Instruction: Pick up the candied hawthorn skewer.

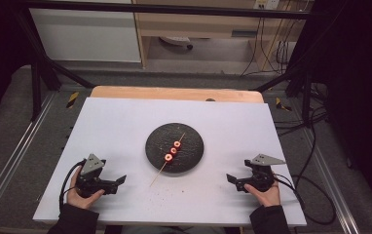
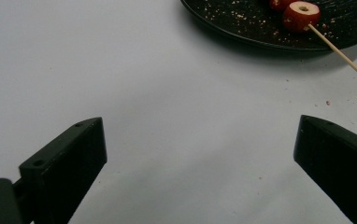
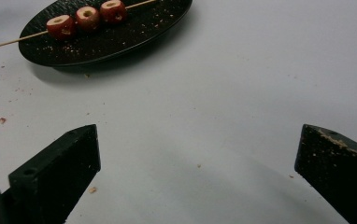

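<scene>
I'm holding my left gripper (image 1: pixel 117 182) low over the near left of the tabletop (image 1: pixel 116 122), jaws spread wide with nothing between them, and my right gripper (image 1: pixel 233 181) is doing the same on the near right, equally released and empty. Both are pointing inward toward the middle. Out there, the black plate (image 1: pixel 191 156) is sitting at the centre, and the skewer (image 1: pixel 156 178) is lying slantwise across it with three red fruit rings (image 1: pixel 173 150) threaded in a row; its bare near end is sticking out over the plate's rim toward me. I'm reading this as a pause with nothing in hand, and no grasp is under way. Next, I reckon one gripper needs to reach in for that bare stick end and pinch it narrowly, while the other goes for the fruit. Crumbs are dotting the white tabletop near the plate. Beyond it, a wooden board edge (image 1: pixel 174 92), a black frame (image 1: pixel 164 9), grey floor and cables (image 1: pixel 271 48) are showing.
</scene>
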A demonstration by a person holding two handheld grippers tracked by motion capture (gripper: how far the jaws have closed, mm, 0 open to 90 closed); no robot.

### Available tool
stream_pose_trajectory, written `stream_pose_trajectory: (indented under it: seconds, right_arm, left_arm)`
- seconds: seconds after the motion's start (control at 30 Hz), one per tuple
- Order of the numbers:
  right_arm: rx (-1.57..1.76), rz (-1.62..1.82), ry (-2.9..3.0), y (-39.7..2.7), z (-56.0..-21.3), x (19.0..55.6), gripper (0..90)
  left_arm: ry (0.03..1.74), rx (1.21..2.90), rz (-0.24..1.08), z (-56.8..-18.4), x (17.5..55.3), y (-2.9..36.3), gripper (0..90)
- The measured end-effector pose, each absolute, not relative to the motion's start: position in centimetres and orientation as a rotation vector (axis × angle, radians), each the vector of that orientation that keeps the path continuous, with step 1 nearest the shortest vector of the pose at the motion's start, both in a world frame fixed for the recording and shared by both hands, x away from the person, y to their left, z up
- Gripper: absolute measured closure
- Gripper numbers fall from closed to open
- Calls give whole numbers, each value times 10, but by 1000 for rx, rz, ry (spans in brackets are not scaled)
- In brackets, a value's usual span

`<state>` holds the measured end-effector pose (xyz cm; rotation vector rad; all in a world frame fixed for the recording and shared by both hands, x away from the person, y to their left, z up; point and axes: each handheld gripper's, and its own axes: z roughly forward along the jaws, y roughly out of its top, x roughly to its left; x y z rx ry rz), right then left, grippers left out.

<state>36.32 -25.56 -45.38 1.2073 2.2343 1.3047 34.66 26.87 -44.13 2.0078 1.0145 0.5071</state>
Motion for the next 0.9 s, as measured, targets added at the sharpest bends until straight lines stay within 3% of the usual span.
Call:
stream_pose_trajectory:
  seconds: [0.9]
  right_arm:
    - [1212,1290,2236,-256,-454,363,8]
  left_arm:
    - [975,2067,499,-435,342,240,27]
